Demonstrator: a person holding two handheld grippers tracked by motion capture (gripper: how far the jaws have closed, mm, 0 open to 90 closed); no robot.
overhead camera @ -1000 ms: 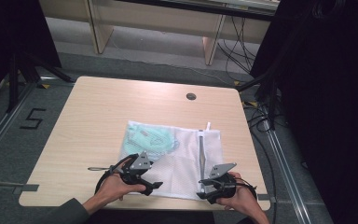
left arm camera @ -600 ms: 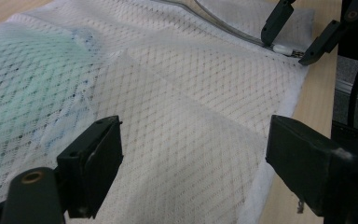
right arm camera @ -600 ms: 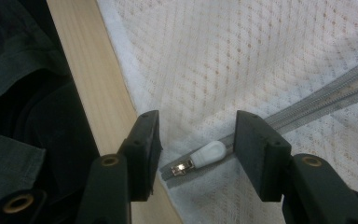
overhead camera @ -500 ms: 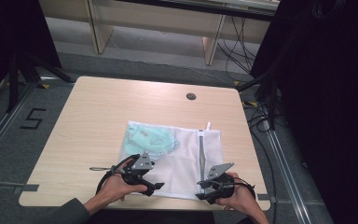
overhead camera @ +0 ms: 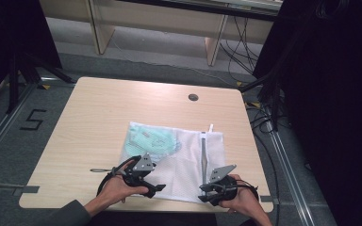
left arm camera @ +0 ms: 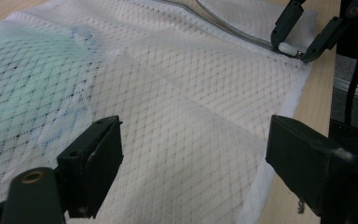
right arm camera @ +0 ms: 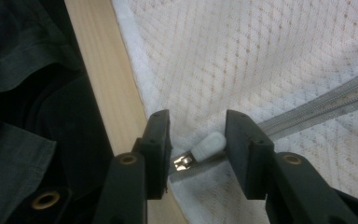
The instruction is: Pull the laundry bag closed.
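We saw a white mesh laundry bag (overhead camera: 179, 160) with a pale green item (overhead camera: 152, 141) inside lying flat on the light wooden desk (overhead camera: 99, 117), near its front edge. Our left hand-held gripper (left arm camera: 193, 154) hovered over the mesh with its jaws spread wide. Our right hand-held gripper (right arm camera: 198, 144) stood at the bag's near corner, jaws narrowly apart around the white zipper pull (right arm camera: 208, 143), not yet closed on it.
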